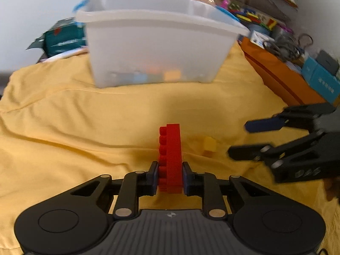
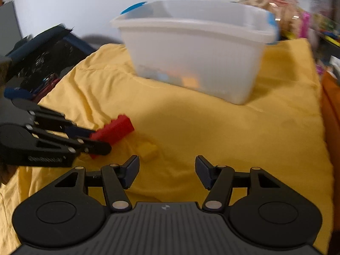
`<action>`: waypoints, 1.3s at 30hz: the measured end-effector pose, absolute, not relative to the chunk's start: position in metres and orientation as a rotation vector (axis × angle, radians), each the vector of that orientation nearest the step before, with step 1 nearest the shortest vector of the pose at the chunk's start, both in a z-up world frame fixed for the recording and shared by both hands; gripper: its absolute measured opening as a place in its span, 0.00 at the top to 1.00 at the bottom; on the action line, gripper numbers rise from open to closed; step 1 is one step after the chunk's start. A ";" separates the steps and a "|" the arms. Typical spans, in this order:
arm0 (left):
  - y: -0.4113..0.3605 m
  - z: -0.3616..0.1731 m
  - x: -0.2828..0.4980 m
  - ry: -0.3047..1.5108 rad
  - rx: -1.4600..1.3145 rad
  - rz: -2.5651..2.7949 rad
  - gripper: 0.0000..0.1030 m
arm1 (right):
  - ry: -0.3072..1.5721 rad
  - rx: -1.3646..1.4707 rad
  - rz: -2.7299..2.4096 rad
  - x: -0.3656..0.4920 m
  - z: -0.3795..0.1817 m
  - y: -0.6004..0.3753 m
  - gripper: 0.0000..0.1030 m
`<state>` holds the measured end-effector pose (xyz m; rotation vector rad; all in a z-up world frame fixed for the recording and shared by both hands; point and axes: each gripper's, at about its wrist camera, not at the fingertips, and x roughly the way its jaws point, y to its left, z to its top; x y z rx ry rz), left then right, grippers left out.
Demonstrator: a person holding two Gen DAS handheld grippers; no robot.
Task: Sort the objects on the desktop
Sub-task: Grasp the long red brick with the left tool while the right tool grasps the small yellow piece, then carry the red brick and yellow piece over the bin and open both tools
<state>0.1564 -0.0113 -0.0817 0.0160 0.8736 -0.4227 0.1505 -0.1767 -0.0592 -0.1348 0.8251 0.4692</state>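
Observation:
My left gripper is shut on a long red brick, held on edge over the yellow cloth; it also shows in the right wrist view, where the red brick sticks out past its fingers. A small yellow brick lies on the cloth to the right of the red one, and in the right wrist view it lies just ahead of my right gripper, which is open and empty. My right gripper shows at the right of the left wrist view.
A translucent white bin with several bricks at its bottom stands at the far side of the cloth, also in the right wrist view. An orange box and cluttered items line the right. Dark items lie left.

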 end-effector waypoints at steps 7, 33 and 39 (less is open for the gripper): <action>0.006 -0.069 0.157 0.862 -0.020 -0.403 0.76 | 0.862 -0.183 0.465 0.168 -0.075 -0.154 0.75; -0.002 0.100 0.285 0.615 0.001 -0.313 0.75 | 0.639 -0.022 0.330 0.275 0.099 -0.194 0.75; -0.009 0.080 0.315 0.710 0.029 -0.185 0.18 | 0.711 -0.057 0.257 0.299 0.078 -0.188 0.23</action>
